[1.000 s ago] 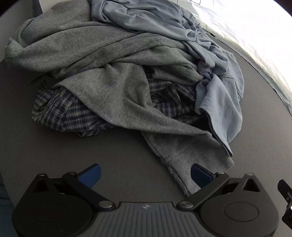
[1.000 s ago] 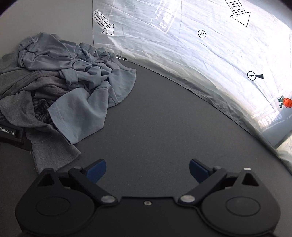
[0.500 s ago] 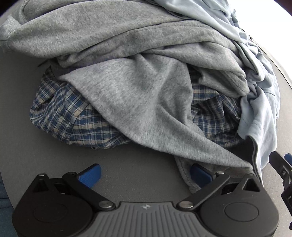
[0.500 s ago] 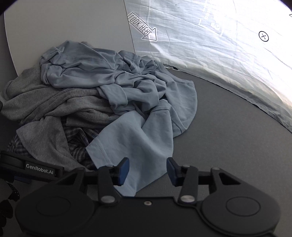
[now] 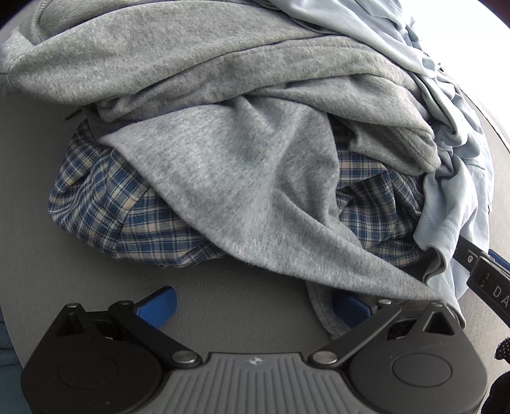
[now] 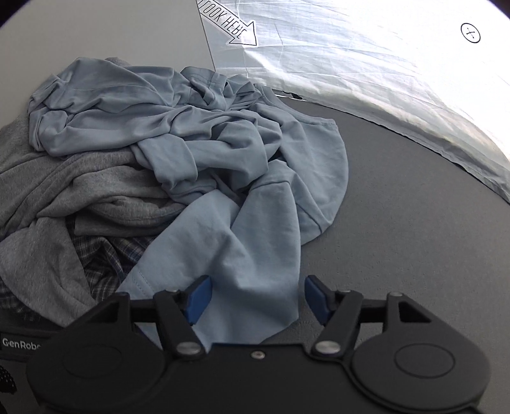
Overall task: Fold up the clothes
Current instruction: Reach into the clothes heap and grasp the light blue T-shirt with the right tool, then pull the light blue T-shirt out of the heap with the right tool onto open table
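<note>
A heap of clothes lies on the dark grey table. A grey sweatshirt drapes over a blue plaid shirt, and a light blue T-shirt tops the right side. My left gripper is open at the heap's near edge, its right finger tucked under the sweatshirt's hem. My right gripper straddles the T-shirt's hanging hem; its jaws are opening, with the cloth between them and the pads not pressing. Part of the right gripper shows in the left wrist view.
A crinkled white plastic sheet with a printed arrow and cross marks rises behind the table on the right. A plain pale panel stands behind the heap. Bare table surface stretches right of the T-shirt.
My left gripper came down closer to the heap, reaching the sweatshirt's hem. My right gripper swung left from bare table onto the T-shirt's hem; its jaws narrowed, then widened again.
</note>
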Tool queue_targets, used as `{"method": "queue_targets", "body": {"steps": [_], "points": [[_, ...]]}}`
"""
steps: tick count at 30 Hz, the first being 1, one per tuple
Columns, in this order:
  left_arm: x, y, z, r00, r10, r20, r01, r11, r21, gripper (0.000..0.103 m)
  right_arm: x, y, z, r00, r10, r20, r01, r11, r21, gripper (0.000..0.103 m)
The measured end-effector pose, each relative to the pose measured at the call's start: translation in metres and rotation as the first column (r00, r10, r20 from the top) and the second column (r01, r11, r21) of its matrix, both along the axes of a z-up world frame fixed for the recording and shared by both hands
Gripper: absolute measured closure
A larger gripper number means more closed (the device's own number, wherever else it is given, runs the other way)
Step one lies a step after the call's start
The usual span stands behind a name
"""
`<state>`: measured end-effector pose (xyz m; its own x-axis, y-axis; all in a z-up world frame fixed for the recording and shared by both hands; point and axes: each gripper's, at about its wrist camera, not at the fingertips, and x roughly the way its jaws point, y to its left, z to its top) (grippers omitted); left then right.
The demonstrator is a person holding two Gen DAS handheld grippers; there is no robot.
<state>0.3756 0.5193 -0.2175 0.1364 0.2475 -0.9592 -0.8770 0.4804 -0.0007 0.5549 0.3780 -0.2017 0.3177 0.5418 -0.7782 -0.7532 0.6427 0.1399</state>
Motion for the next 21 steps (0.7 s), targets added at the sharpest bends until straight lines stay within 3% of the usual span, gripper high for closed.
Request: {"method": "queue_targets", "body": {"steps": [1, 3, 5, 9, 14, 18, 21], "points": [[0.002, -0.004, -0.001, 1.0, 0.001, 0.0, -0.001, 1.0, 0.001, 0.0, 0.0, 0.0, -0.001, 1.0, 0.003, 0.0, -0.003, 1.0, 0.005, 0.04], [-0.007, -0.006, -0.001, 1.0, 0.0, 0.001, 0.0, 1.0, 0.002, 0.0, -0.002, 0.0, 0.0, 1.0, 0.013, 0.018, -0.012, 1.0, -0.005, 0.064], [-0.008, -0.008, -0.001, 1.0, 0.001, 0.0, -0.001, 1.0, 0.0, 0.0, -0.002, -0.002, 0.002, 1.0, 0.015, 0.013, -0.015, 1.0, -0.002, 0.096], [0.003, -0.009, 0.0, 1.0, -0.017, -0.006, 0.017, 1.0, -0.021, 0.0, 0.001, -0.019, 0.01, 0.999, -0.047, 0.008, 0.047, 0.999, 0.015, 0.097], [-0.003, -0.024, 0.017, 0.998, 0.008, 0.061, -0.003, 0.997, -0.078, 0.0, 0.002, -0.063, 0.025, 0.978, -0.157, 0.136, 0.161, 0.987, -0.014, 0.097], [-0.005, -0.064, 0.039, 0.994, -0.075, 0.085, 0.079, 0.996, -0.035, 0.0, -0.006, -0.112, 0.036, 0.954, -0.178, 0.241, 0.192, 0.981, -0.034, 0.097], [-0.002, -0.099, 0.053, 0.984, -0.152, 0.089, 0.153, 0.988, -0.009, 0.0, -0.028, -0.138, 0.039, 0.923, -0.118, 0.365, 0.164, 0.982, -0.098, 0.098]]}}
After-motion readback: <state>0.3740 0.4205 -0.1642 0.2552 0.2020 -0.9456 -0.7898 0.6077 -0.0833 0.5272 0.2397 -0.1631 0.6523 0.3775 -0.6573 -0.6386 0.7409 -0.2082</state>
